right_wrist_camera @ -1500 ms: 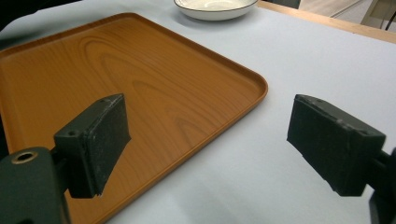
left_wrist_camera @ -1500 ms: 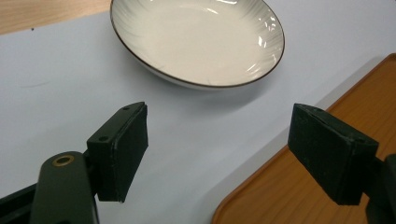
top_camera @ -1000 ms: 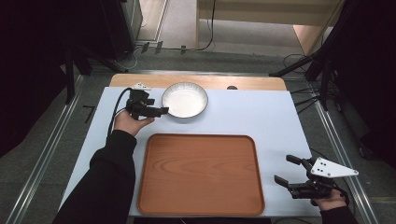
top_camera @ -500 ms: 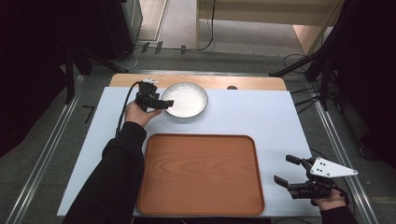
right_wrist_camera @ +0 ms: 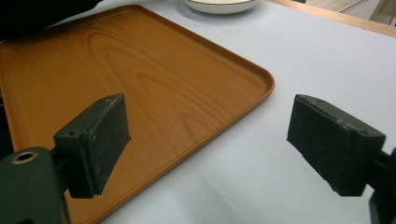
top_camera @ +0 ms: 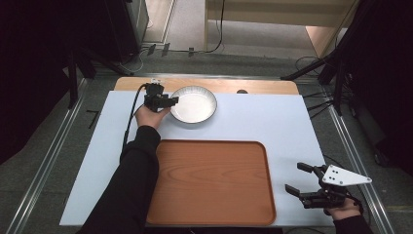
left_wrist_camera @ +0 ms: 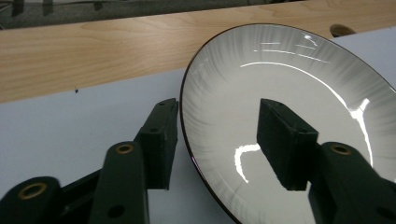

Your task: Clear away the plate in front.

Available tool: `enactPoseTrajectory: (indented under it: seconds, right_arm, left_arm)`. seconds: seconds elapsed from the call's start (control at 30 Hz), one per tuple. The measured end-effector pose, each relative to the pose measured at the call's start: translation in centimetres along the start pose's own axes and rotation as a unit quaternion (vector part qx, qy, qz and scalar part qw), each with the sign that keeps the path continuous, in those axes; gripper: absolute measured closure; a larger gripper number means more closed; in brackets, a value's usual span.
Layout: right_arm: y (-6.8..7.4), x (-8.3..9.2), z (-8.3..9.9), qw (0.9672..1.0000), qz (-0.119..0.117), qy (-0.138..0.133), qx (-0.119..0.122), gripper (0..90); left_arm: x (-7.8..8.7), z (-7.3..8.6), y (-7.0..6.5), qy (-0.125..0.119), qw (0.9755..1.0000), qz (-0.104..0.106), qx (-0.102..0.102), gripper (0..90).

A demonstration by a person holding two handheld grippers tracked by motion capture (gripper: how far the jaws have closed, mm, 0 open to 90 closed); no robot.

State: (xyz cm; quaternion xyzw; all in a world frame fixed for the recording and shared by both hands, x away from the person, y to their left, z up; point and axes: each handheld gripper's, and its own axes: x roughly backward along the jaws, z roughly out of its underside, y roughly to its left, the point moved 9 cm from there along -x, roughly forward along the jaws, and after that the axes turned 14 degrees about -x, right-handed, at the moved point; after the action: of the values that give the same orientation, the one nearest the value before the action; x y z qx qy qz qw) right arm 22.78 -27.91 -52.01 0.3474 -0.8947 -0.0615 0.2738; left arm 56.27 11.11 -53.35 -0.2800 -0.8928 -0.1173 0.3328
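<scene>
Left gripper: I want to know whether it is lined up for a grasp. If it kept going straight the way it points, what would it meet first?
The left gripper would meet the white bowl first: its open jaws already straddle the near rim, one outside, one over the inside. Whether a jaw touches yet is unclear.

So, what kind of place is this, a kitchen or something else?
Probably a recording lab, not a kitchen. The table stands on a bare floor between metal rails, with cables behind it, and holds just a plate and a tray.

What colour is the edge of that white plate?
The plate has a thin dark brown rim, clearest in the left gripper view.
</scene>
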Motion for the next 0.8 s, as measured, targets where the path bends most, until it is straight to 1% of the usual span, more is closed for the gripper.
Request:
enactPoseTrajectory:
  seconds: [0.03,0.07,0.1,0.13,0.17,0.2,0.23,0.27,0.3,0.33,0.4,0.43,0.47,0.57,0.6,0.67,0.7,0.73,0.77,0.8]
  right_arm:
    - [0.0,0.0,0.0,1.0000,-0.001,-0.001,-0.002,13.6]
    - [0.0,0.0,-0.1,1.0000,-0.001,-0.003,0.001,13.6]
    - [0.0,0.0,-0.1,1.0000,-0.001,-0.003,0.001,13.6]
    - [0.0,0.0,-0.1,1.0000,-0.001,-0.004,0.003,13.6]
    - [0.0,0.0,-0.1,1.0000,-0.001,-0.004,0.003,13.6]
    - [0.0,0.0,-0.1,1.0000,-0.001,-0.003,0.002,13.6]
    - [0.0,0.0,-0.1,1.0000,-0.001,-0.003,0.002,13.6]
    - [0.0,0.0,-0.1,1.0000,-0.002,-0.002,0.003,13.6]
    - [0.0,0.0,0.0,1.0000,-0.003,0.000,0.002,13.6]
    - [0.1,-0.1,0.0,1.0000,-0.002,0.000,0.001,13.6]
    - [0.0,-0.1,-0.1,1.0000,-0.002,-0.002,0.003,13.6]
    - [0.0,-0.1,-0.1,1.0000,-0.002,-0.002,0.003,13.6]
    - [0.0,-0.2,-0.1,1.0000,-0.001,-0.002,0.005,13.6]
    - [-0.1,-0.2,0.0,1.0000,-0.001,0.000,0.004,13.6]
    - [-0.1,-0.2,0.0,1.0000,0.000,0.000,0.004,13.6]
    - [-0.2,-0.1,0.0,1.0000,0.001,0.001,0.001,13.6]
    - [-0.2,-0.2,0.1,1.0000,0.000,0.002,0.001,13.6]
    - [-0.3,-0.2,0.1,1.0000,0.001,0.003,0.005,13.6]
    - [-0.3,-0.2,0.1,1.0000,0.001,0.003,0.005,13.6]
    - [-0.3,-0.2,0.1,1.0000,0.002,0.004,0.007,13.6]
  left_arm:
    - [-0.2,0.1,0.1,0.001,1.0000,-0.005,0.006,51.9]
    - [-0.6,0.3,0.3,-0.004,0.9997,-0.008,0.022,55.4]
    - [-0.6,0.3,0.3,-0.004,0.9997,-0.008,0.022,56.2]
    - [-0.8,0.5,0.4,-0.005,0.9994,-0.009,0.034,57.1]
    - [-1.1,0.7,0.5,-0.005,0.9990,0.000,0.044,57.1]
    - [-1.6,1.0,0.5,-0.008,0.9977,0.018,0.065,57.3]
    - [-1.6,1.0,0.5,-0.008,0.9977,0.018,0.065,59.2]
    - [-1.8,1.2,0.7,-0.004,0.9976,0.014,0.068,59.2]
    - [-2.0,1.4,0.9,-0.003,0.9973,0.012,0.072,62.2]
    - [-2.2,1.6,1.0,-0.002,0.9962,0.015,0.086,65.4]
    - [-2.5,1.7,1.2,-0.012,0.9938,0.023,0.108,68.8]
    - [-2.5,1.7,1.2,-0.012,0.9938,0.023,0.108,69.5]
    - [-2.7,1.6,1.1,-0.015,0.9931,0.028,0.113,70.5]
    - [-2.8,1.5,0.9,-0.019,0.9931,0.027,0.112,72.2]
    - [-2.9,1.4,0.9,-0.023,0.9926,0.028,0.116,72.2]
    - [-3.1,1.4,0.9,-0.029,0.9906,0.036,0.129,74.1]
    - [-3.3,1.3,0.8,-0.035,0.9893,0.040,0.136,77.6]
    - [-3.4,1.3,1.0,-0.041,0.9868,0.050,0.148,77.6]
    - [-3.4,1.3,1.0,-0.041,0.9868,0.050,0.148,78.0]
    - [-3.4,1.3,1.0,-0.045,0.9847,0.059,0.158,79.0]
